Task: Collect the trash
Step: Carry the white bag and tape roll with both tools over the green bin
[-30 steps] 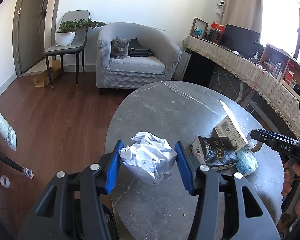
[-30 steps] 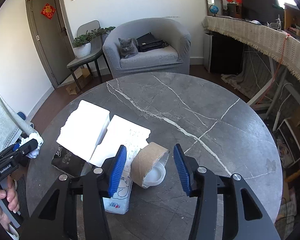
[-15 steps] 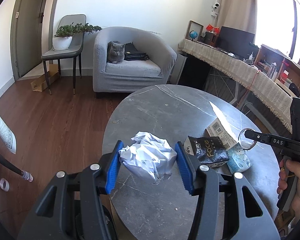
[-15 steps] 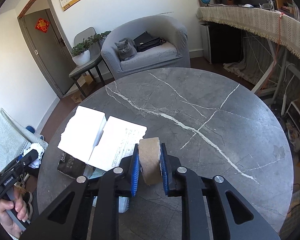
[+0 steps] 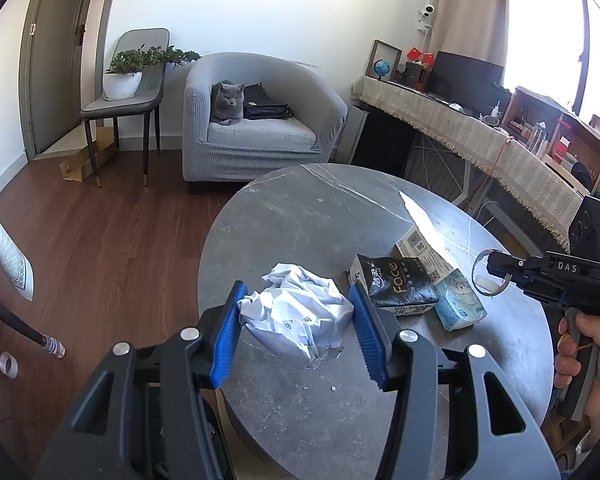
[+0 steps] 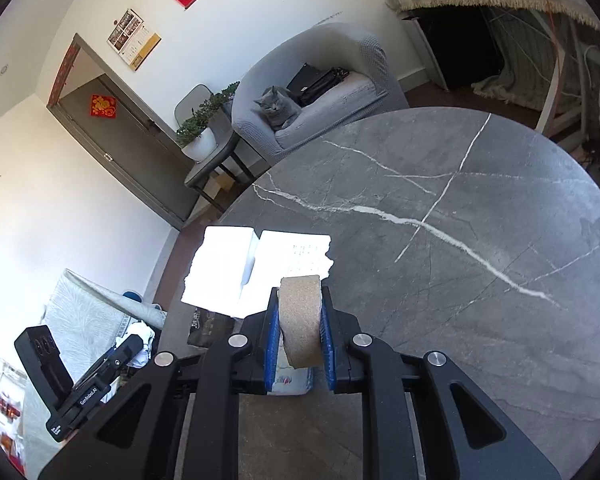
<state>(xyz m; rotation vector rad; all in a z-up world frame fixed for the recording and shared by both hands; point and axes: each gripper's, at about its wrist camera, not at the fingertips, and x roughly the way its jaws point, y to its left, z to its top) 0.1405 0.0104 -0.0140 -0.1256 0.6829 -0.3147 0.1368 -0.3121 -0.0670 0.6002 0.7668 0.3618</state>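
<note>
Paper ball [image 5: 300, 320], crumpled and white, sits squeezed between my left gripper's [image 5: 296, 334] blue pads, both faces pressing into it, and I see it held clear above the near edge of the table [image 5: 300, 216]. Just right of that gripper, on the table, lie a black pack [image 5: 396, 286] and a pale blue tissue pack [image 5: 458, 300], touching each other, with a torn white box [image 5: 424, 250] resting on top of them behind. My right gripper [image 6: 299, 334] has just been closing, and its pads now clamp the flat sides of a brown cardboard roll [image 6: 302, 320], which stands on edge between them, jaws narrow. From the left camera I see that same roll as a thin ring at the right gripper's tip, off to the far right, with a hand [image 5: 592, 360] around the handle. Ahead and left of the right gripper the box lies white and glaring; a bit of the tissue pack peeks out below the pads. Beyond the table a grey cat [image 5: 228, 102] sits in an armchair [image 5: 260, 120]; whether the roll touches the table I cannot tell.
</note>
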